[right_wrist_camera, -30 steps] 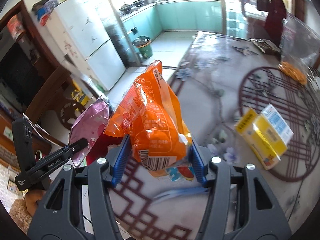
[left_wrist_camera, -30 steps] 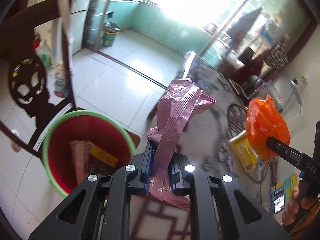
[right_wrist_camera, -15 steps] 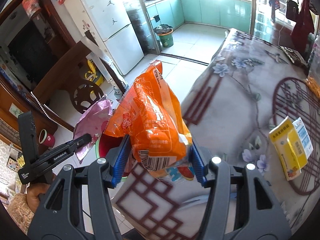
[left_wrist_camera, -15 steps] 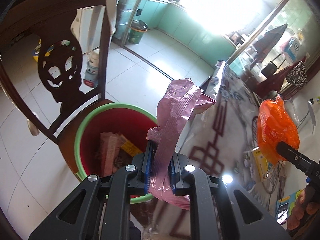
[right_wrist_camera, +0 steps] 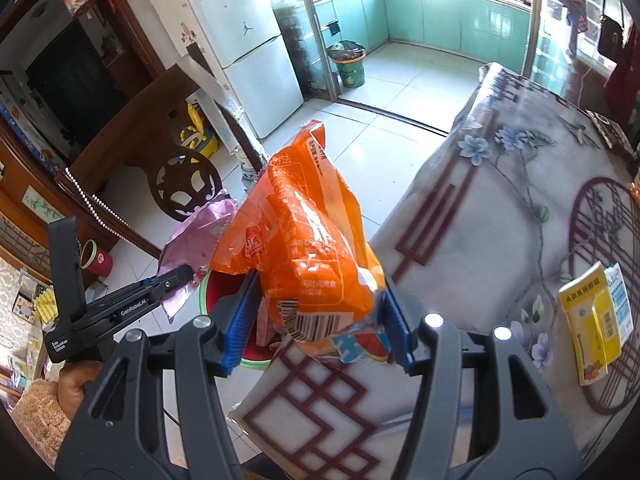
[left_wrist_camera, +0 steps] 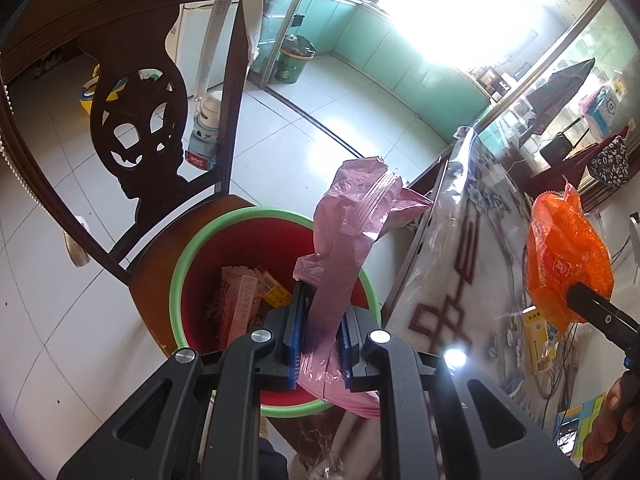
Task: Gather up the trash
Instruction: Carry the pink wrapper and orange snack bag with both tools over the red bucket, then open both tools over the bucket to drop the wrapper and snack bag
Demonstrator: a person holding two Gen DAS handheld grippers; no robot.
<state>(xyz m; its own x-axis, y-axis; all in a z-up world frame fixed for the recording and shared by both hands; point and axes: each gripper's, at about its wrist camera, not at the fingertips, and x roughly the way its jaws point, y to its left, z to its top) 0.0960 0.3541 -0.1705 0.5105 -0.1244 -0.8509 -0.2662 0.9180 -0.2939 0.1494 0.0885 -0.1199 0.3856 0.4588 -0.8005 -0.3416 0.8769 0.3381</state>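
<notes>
At the far left, a carved dark wooden chair point(left_wrist_camera: 136, 128) is seen, and on its seat a red bin with a green rim point(left_wrist_camera: 178, 280) is stood, presumably raised there so that it sits near the table edge and within easy reach. Flattened cartons and wrappers point(left_wrist_camera: 244, 300) are already held in the bin. Directly above its opening, the left gripper point(left_wrist_camera: 318, 340) is closed almost fully on a crumpled pink plastic wrapper point(left_wrist_camera: 352, 216), which is pinched thin between the blue pads and stands up out of the jaws; it appears to be held over the bin so that a simple release would let it fall inside. Further right, over the near corner of the table point(right_wrist_camera: 500, 216), covered with a floral cloth under clear plastic, the right gripper point(right_wrist_camera: 316, 320) is held about half open around a puffy orange snack bag point(right_wrist_camera: 304, 248), its pads pressed against the bag's sides; the wider hold is explained by the bag's bulk. This bag is not yet over the bin and is judged to need carrying further left. Near the table's right edge, a yellow box point(right_wrist_camera: 592, 320) is left lying, probably trash yet to be collected.
</notes>
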